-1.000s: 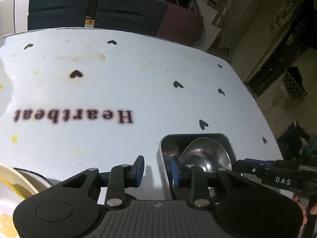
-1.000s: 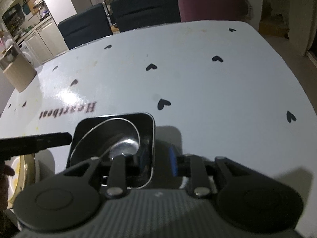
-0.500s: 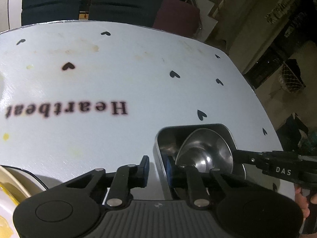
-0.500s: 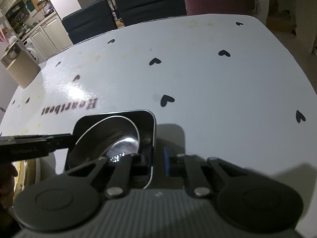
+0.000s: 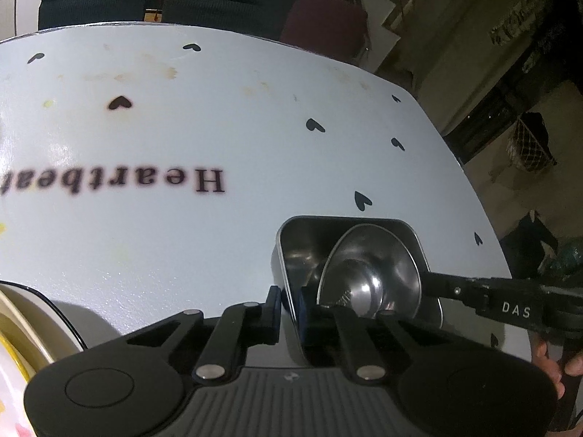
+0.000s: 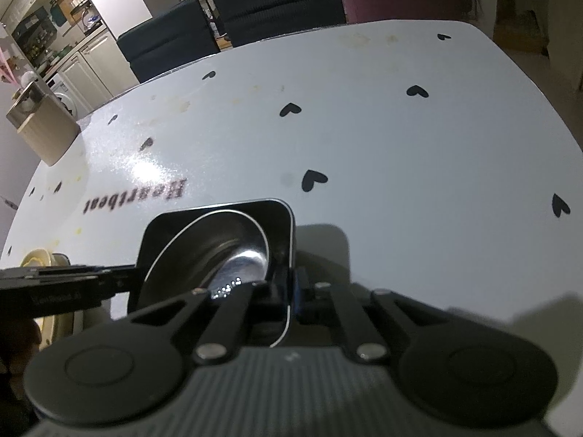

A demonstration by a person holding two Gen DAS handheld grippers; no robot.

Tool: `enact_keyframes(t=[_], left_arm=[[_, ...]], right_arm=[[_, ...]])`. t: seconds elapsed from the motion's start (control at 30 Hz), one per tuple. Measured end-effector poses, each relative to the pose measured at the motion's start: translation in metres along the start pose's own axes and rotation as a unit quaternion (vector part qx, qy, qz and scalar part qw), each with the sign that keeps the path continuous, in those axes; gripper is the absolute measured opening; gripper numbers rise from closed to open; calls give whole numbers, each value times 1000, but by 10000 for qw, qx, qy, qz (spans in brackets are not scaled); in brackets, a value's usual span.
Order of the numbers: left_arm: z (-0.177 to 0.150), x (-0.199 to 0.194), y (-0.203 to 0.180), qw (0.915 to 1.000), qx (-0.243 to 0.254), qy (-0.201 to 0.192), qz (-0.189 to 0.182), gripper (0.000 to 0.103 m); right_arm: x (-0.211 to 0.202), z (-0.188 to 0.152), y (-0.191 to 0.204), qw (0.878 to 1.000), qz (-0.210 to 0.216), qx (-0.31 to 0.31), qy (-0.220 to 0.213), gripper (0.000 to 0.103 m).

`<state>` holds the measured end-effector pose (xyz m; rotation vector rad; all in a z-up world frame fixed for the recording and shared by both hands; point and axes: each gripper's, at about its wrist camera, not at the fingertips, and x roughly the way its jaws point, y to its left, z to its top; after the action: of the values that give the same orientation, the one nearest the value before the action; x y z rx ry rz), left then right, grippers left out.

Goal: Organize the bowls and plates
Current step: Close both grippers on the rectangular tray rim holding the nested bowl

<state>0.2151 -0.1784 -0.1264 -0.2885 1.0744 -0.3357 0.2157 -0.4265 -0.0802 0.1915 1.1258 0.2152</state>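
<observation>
A square steel tray (image 5: 291, 251) sits on the white table with a round steel bowl (image 5: 371, 269) leaning tilted inside it. My left gripper (image 5: 289, 302) is shut on the tray's left wall, one finger outside and one inside. My right gripper (image 6: 289, 284) is shut on the tray's (image 6: 280, 218) right wall in the same way; the bowl (image 6: 218, 247) shows there too. Each gripper appears in the other's view as a black bar at the tray's side.
A cream and yellow plate stack (image 5: 22, 331) lies at the left near edge, also in the right wrist view (image 6: 36, 258). A beige box (image 6: 43, 131) stands far left. Dark and maroon chairs (image 6: 277, 3) line the far table edge.
Both grippers have closed their jaws onto the tray's opposite walls. The tray and bowl look slightly nearer in both views.
</observation>
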Motion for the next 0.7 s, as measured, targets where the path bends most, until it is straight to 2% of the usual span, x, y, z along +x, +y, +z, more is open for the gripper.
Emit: enact_keyframes(t=[0.23, 0.7], left_arm=[[0, 1, 4, 9999, -66, -72, -106, 9], [5, -1, 22, 9971, -472, -334, -503, 5]], right_arm=[[1, -3, -16, 9988, 391, 295, -23, 5], [-4, -8, -24, 9971, 690, 305, -10, 7]])
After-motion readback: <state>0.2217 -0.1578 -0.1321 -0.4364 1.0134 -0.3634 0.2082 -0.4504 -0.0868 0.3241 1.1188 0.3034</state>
